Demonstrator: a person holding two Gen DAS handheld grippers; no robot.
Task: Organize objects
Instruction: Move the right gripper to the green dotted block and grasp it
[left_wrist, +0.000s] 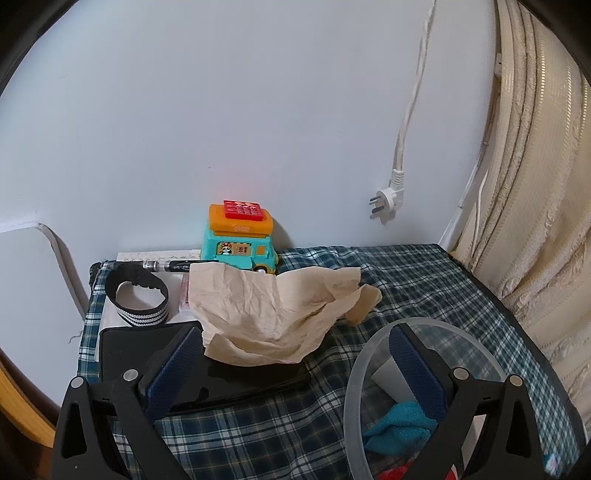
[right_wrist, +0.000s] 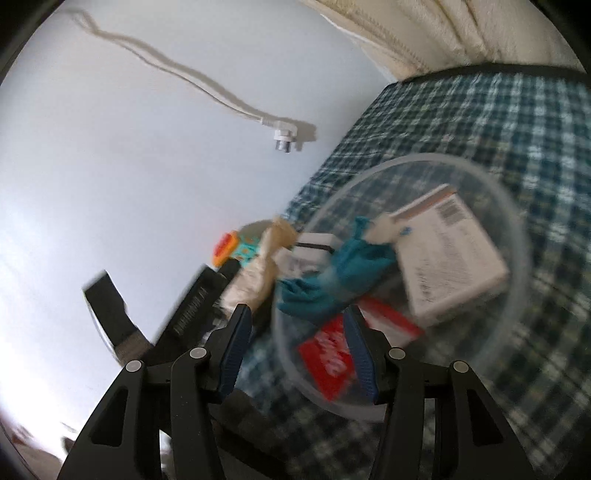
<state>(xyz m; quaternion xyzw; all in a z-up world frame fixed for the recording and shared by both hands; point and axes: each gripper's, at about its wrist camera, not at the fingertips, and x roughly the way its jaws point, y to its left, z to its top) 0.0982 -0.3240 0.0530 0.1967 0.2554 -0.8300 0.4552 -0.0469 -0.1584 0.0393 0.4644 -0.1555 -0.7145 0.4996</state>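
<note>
A crumpled beige tissue (left_wrist: 273, 310) lies half over a flat black case (left_wrist: 236, 384) on the plaid cloth. Behind them stand a teal-and-orange toy truck (left_wrist: 240, 240), a black pen (left_wrist: 173, 265) and a striped black band (left_wrist: 142, 299). My left gripper (left_wrist: 294, 332) is wide open, one finger above the case and the other over the clear bowl (left_wrist: 369, 345). The bowl (right_wrist: 406, 158) holds a white box (right_wrist: 450, 258), a teal cloth (right_wrist: 332, 280) and a red packet (right_wrist: 328, 354). My right gripper (right_wrist: 298, 312) straddles the bowl's near wall with the pads apart, pressing nothing.
A pale wall runs along the back, with a white plug (left_wrist: 388, 195) hanging on its cord. A cream curtain (left_wrist: 535, 184) borders the right side. A white notebook (left_wrist: 155, 255) lies under the pen. The right wrist view is blurred and tilted.
</note>
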